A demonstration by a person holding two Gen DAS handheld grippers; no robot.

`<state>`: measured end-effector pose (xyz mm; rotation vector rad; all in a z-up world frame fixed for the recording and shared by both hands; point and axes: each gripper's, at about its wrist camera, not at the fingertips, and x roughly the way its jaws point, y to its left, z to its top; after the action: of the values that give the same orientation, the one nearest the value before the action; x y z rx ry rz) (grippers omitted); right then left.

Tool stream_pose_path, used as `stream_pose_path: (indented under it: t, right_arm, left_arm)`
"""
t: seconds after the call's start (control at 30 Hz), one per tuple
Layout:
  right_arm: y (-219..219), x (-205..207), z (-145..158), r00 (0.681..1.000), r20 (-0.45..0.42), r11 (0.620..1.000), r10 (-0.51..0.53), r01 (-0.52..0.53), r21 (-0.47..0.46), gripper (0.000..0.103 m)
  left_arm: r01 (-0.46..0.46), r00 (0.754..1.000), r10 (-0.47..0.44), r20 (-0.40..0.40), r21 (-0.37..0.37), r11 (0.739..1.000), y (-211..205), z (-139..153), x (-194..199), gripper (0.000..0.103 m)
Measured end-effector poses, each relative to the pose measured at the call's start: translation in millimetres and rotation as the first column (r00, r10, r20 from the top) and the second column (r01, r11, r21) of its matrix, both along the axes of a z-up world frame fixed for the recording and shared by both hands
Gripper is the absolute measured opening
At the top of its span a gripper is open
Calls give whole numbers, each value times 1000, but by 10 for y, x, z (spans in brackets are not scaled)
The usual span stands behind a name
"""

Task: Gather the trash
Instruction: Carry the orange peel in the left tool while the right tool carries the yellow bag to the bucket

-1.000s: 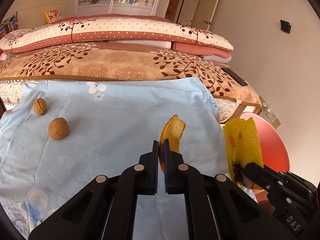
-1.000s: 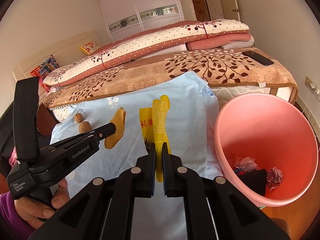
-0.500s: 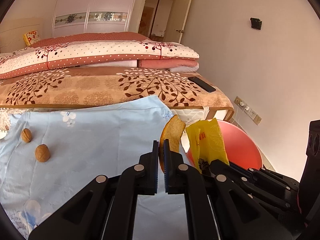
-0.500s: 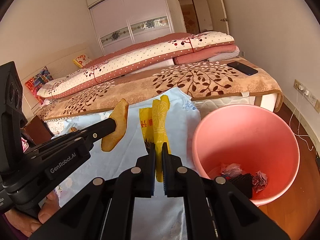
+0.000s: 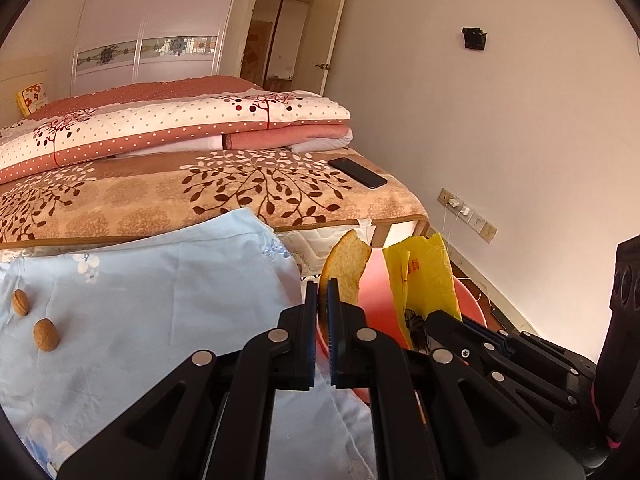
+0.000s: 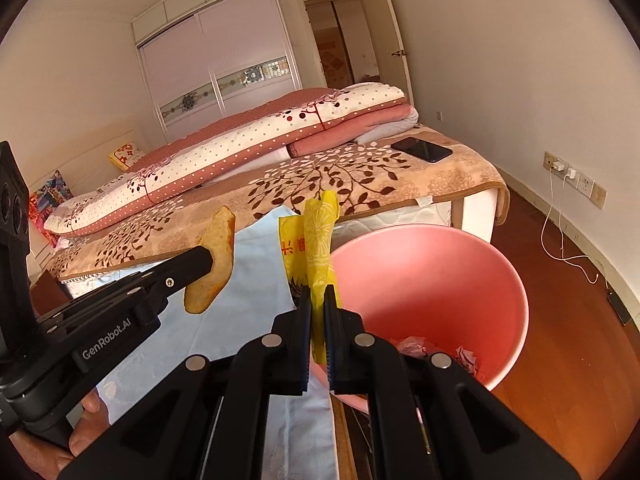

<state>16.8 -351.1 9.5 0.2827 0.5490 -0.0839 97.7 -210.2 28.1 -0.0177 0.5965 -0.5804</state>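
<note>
My left gripper (image 5: 323, 292) is shut on an orange peel (image 5: 346, 265), held in the air at the right edge of the light blue cloth (image 5: 160, 300). The peel also shows in the right wrist view (image 6: 214, 256). My right gripper (image 6: 317, 300) is shut on a yellow plastic wrapper (image 6: 316, 236), held upright at the near left rim of the pink bin (image 6: 432, 280). The wrapper (image 5: 420, 280) and bin (image 5: 372, 292) show to the right in the left wrist view. Crumpled trash (image 6: 440, 354) lies in the bin's bottom.
Two walnuts (image 5: 34, 322) lie on the blue cloth at the left. A bed with folded quilts (image 5: 168, 128) and a black phone (image 5: 362, 172) stands behind. A charger cable (image 6: 560, 232) hangs from the wall socket over the wooden floor.
Both grippers have swung to the right with their loads, off the cloth toward the pink bin. The peel and wrapper stay clamped.
</note>
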Motion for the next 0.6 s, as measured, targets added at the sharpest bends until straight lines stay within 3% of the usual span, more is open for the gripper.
stream_pose_path:
  t: [0.6]
  right_arm:
    - [-319, -107, -52, 997, 2, 997, -78, 78, 30, 6]
  left_arm:
    - [47, 999, -47, 13, 28, 999, -376, -41, 20, 4]
